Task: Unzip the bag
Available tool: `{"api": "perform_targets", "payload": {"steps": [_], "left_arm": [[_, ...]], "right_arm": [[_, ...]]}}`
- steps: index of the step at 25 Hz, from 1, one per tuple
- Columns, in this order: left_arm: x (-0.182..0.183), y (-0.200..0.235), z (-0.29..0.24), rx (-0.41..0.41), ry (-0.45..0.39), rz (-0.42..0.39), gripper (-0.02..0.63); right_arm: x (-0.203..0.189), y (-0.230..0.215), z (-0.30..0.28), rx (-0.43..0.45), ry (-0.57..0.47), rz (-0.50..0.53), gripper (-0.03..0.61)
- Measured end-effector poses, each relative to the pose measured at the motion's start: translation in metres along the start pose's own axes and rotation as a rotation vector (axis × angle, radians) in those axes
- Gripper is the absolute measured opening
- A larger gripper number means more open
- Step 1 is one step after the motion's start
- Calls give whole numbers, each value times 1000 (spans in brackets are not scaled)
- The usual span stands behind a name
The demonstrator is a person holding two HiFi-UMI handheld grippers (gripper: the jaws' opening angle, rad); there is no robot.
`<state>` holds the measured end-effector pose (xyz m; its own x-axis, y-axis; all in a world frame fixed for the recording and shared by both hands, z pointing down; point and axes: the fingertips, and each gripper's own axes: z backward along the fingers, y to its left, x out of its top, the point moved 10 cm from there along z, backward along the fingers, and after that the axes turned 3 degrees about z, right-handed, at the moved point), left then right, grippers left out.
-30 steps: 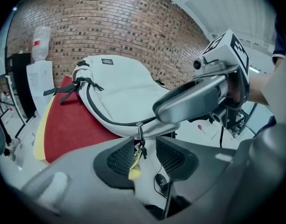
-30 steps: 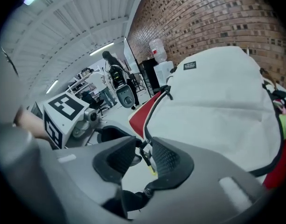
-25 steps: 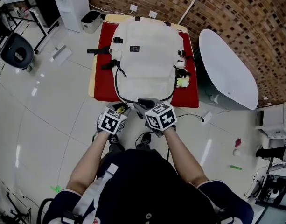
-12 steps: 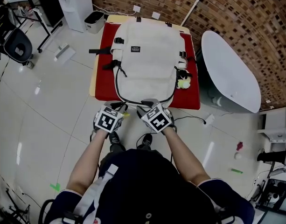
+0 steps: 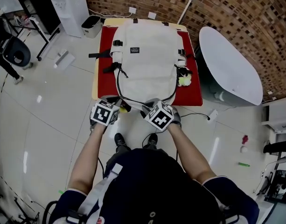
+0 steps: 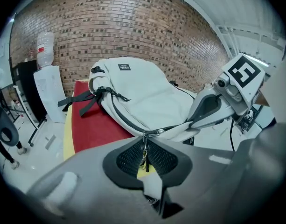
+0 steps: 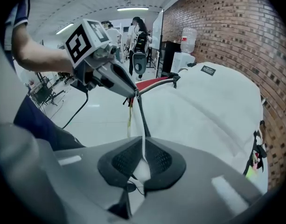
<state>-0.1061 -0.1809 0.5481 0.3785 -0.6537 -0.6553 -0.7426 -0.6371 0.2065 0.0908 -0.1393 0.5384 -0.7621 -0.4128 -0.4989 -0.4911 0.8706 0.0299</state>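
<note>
Left gripper (image 6: 144, 154): jaws just been closing, now pinching the small metal zipper pull (image 6: 143, 146) at the bag's near end.
Right gripper (image 7: 142, 161): jaws also just been closing, squeezing a thin off-white fold of bag fabric (image 7: 143, 136) right beside the left one.
Bag: off-white fabric backpack (image 5: 145, 62), flat on a red mat (image 5: 104, 85), near end at the yellowish desk's (image 5: 93, 87) near edge.

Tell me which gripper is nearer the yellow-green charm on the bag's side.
Right. In the head view the right gripper, clamped on the bag's near edge, sits below-left of the yellow-green charm; the left gripper, on the zipper pull, is farther left.
</note>
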Motion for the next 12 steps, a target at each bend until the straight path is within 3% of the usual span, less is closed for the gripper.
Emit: {"api": "perform_targets", "payload": {"steps": [12], "left_arm": [[25,42,1,103,3,-32,29]], "right_arm": [[-7,6,5,40,13,-49,18]]}}
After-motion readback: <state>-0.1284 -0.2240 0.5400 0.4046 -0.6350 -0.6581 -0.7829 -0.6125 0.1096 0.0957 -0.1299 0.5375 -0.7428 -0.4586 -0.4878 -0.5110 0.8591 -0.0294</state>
